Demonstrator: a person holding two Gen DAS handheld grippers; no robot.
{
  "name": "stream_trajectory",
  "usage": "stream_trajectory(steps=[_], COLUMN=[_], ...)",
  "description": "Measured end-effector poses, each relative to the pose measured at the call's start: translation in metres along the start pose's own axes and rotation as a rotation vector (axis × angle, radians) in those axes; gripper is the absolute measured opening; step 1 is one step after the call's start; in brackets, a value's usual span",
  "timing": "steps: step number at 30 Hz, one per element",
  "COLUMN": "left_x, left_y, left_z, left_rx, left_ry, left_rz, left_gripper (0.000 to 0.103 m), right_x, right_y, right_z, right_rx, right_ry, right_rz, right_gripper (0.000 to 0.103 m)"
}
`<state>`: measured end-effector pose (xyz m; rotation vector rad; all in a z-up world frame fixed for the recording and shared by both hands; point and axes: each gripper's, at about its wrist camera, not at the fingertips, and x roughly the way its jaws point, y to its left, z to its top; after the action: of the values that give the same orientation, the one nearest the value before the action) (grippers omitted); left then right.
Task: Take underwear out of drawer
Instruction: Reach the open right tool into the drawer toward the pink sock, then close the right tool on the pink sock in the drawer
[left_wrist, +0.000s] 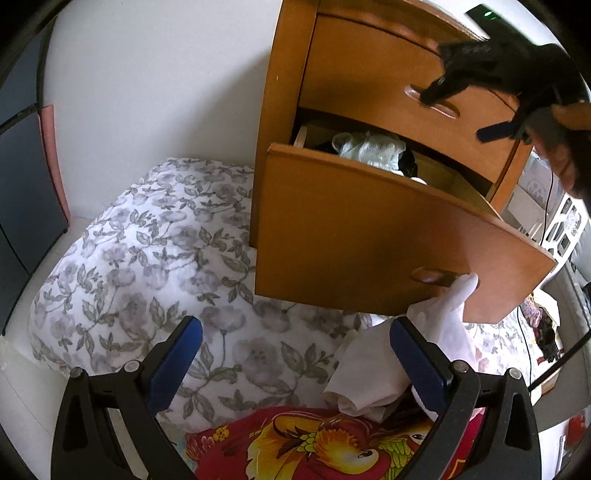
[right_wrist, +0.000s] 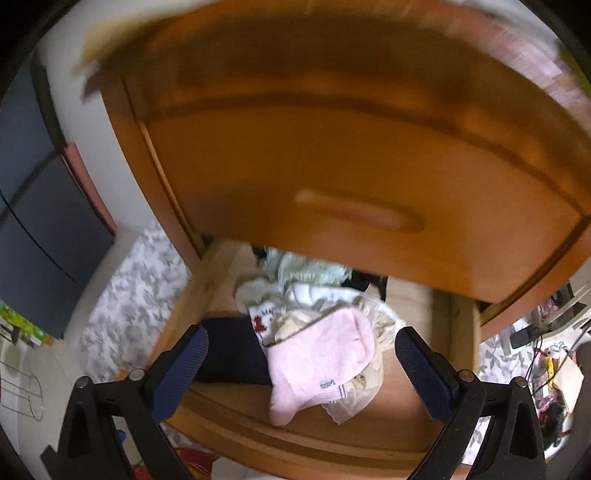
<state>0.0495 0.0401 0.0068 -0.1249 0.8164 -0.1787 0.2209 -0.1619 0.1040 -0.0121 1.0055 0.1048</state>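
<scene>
Hovering low over the bed, left gripper (left_wrist: 295, 354) spread wide with nothing between its blue pads, above a floral quilt (left_wrist: 147, 258) and a red bird-print blanket (left_wrist: 332, 450). Lying just beside its right finger, a white cloth (left_wrist: 373, 369) reaching up to touch the open drawer (left_wrist: 369, 236) front near the handle. Showing inside that drawer, pale bunched underwear (left_wrist: 369, 149). Reaching in from the upper right of the left wrist view, right gripper (left_wrist: 465, 110) in front of the shut upper drawer (left_wrist: 369, 74), gripped by a hand (left_wrist: 569, 147). Pointing down into the drawer in its own view, right gripper (right_wrist: 301, 354) wide open and empty, framing a pink sock (right_wrist: 317, 362), a dark garment (right_wrist: 232, 354) and pale crumpled underwear (right_wrist: 314, 277) behind.
</scene>
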Motion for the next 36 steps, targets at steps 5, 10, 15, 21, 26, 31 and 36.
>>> stream_trajectory(steps=[5, 10, 15, 21, 26, 31, 36], left_x=[0.005, 0.007, 0.011, 0.013, 0.014, 0.014, 0.014], left_y=[-0.001, 0.0, 0.001, 0.003, 0.004, 0.004, 0.004], left_z=[-0.002, -0.002, -0.002, -0.003, -0.003, -0.003, -0.003], left_rx=[0.005, 0.003, -0.002, -0.008, -0.015, -0.014, -0.015], left_ry=[0.018, 0.026, 0.039, 0.045, 0.047, 0.047, 0.048], left_rz=[-0.006, -0.015, -0.017, -0.022, -0.023, -0.023, -0.022], left_gripper=[0.101, 0.101, 0.101, 0.101, 0.101, 0.101, 0.101], right_x=[0.048, 0.076, 0.096, 0.11, 0.115, 0.115, 0.109], right_y=[0.006, 0.01, 0.015, 0.024, 0.032, 0.033, 0.024], right_z=[-0.011, -0.017, -0.021, -0.027, -0.031, -0.036, -0.036], right_rx=[-0.004, -0.009, -0.024, -0.054, -0.091, -0.108, -0.107], right_ry=[0.131, 0.205, 0.27, 0.311, 0.331, 0.34, 0.328], right_rz=[-0.026, -0.052, -0.079, -0.117, -0.152, -0.178, -0.2], right_gripper=[0.095, 0.091, 0.085, 0.074, 0.064, 0.06, 0.053])
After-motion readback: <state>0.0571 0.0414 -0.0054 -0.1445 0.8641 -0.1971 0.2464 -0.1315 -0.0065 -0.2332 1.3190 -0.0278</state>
